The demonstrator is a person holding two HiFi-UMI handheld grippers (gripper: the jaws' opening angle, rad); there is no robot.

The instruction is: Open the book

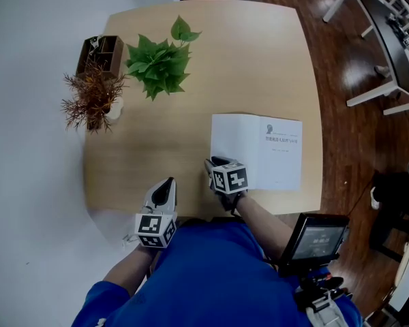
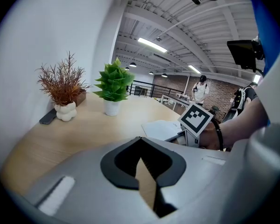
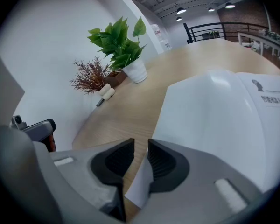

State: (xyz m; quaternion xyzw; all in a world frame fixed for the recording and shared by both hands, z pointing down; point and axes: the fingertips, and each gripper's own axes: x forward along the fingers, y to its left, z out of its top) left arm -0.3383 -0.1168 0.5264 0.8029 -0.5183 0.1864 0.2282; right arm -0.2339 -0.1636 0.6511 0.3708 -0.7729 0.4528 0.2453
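Book: white paper book (image 1: 273, 152), near right on pale wooden desk (image 1: 245, 53).
Right tongs (image 3: 141, 148): narrow, nipping the cover corner, maybe only thinly.
Left tongs (image 2: 141, 141): closed, empty.
Risk: thin corner slips out; cover flops shut.

Light wooden table (image 1: 259, 60), white wall (image 1: 34, 80), dark wood floor (image 1: 341, 67); ceiling strip lights (image 2: 151, 45)

The pale wooden bench (image 1: 191, 135), rounded at the corners, fills the middle of the head view and stands on a dark wood floor (image 1: 341, 80). At the bench's upper left stand a brown wooden box (image 1: 100, 52) and a dried reddish plant (image 1: 88, 97) in a white vase (image 1: 114, 109). Just right of them is a leafy green plant (image 1: 158, 63). A dark flat device (image 2: 48, 117) lies beside the vase. A white book (image 1: 273, 152) lies at the lower right, near the bench's edge.
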